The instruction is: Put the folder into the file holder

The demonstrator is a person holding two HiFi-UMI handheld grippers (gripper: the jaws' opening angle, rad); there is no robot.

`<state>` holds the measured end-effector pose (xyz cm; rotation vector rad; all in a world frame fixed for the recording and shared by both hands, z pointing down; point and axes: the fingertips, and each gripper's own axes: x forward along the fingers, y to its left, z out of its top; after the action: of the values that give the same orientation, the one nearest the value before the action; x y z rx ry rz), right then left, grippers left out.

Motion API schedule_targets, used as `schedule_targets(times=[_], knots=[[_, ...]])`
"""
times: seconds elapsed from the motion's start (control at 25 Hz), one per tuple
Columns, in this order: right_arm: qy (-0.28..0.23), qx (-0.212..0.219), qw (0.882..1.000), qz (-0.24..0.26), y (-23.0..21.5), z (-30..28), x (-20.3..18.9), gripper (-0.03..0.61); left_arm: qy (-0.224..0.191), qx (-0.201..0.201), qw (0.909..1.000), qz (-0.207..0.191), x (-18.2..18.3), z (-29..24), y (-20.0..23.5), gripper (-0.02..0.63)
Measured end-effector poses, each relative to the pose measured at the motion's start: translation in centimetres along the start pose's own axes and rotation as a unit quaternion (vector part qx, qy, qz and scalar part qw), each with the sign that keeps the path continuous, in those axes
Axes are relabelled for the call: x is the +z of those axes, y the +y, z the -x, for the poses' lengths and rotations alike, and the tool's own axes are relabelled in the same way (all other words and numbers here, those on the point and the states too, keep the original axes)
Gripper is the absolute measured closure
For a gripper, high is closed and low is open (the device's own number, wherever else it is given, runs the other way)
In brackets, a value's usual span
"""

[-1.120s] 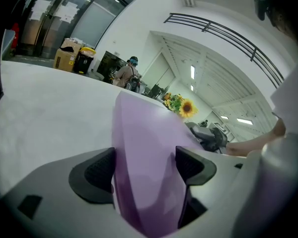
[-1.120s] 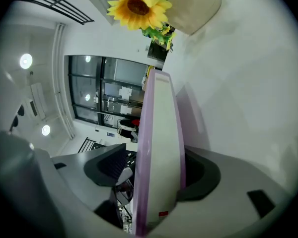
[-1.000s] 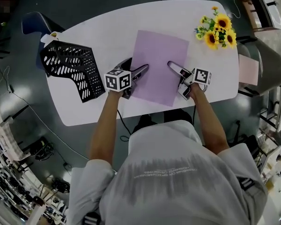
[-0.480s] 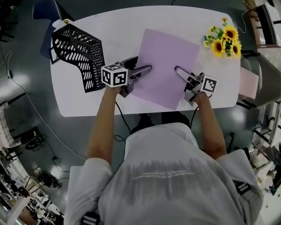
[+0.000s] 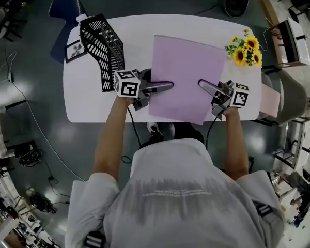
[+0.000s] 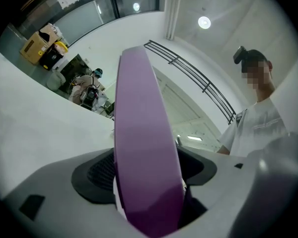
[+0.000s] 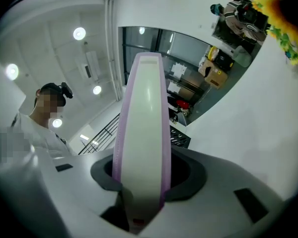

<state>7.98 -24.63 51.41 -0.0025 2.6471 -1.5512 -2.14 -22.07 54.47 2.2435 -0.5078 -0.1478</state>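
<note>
The purple folder [image 5: 186, 79] is held over the white table [image 5: 134, 27], tilted, with its near edge past the table's front. My left gripper [image 5: 168, 85] is shut on its left edge and my right gripper [image 5: 202, 83] is shut on its right edge. In the left gripper view the folder's edge [image 6: 141, 148] runs up between the jaws. The right gripper view shows the same, a white and purple edge [image 7: 144, 143] pinched between the jaws. The black mesh file holder [image 5: 104, 48] stands on the table's left end, left of my left gripper.
A bunch of sunflowers [image 5: 245, 50] sits at the table's right end, close to the folder's far right corner. A small framed picture [image 5: 75, 49] lies beside the file holder. A blue chair [image 5: 62, 6] stands behind the left end and a pink-topped seat [image 5: 273, 98] at the right.
The folder has come up off the table between both grippers and shifted toward me. The right gripper's jaws have closed on its right edge.
</note>
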Motion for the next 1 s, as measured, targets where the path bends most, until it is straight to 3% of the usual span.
schedule_targets(times=[0.16,0.52,0.68,0.8,0.96,1.0], knots=[[0.028,0.014,0.999,0.035,2.7,-1.3,-0.5,0.388,-0.007,-0.035,0.9991,-0.025,0.0,1.1,-3.4,0.341],[0.065,0.031,0.988,0.134,8.3,-5.7,-1.4,0.348,-0.068,-0.024,0.9958,-0.057,0.9,7.1,-8.8,0.42],[0.042,0.025,0.983,0.178,9.7,-7.6,0.7,0.335,-0.098,0.024,0.9886,-0.112,2.7,9.7,-10.4,0.437],[0.028,-0.007,0.976,0.218,10.2,-8.9,2.4,0.328,-0.136,0.072,0.9779,-0.142,4.3,13.0,-11.5,0.44],[-0.006,-0.055,0.961,0.269,11.6,-9.9,4.2,0.333,-0.204,0.152,0.9546,-0.155,6.2,18.4,-13.3,0.443],[-0.014,-0.063,0.956,0.286,12.0,-10.3,4.6,0.371,-0.218,0.176,0.9467,-0.159,6.8,19.7,-13.6,0.443]])
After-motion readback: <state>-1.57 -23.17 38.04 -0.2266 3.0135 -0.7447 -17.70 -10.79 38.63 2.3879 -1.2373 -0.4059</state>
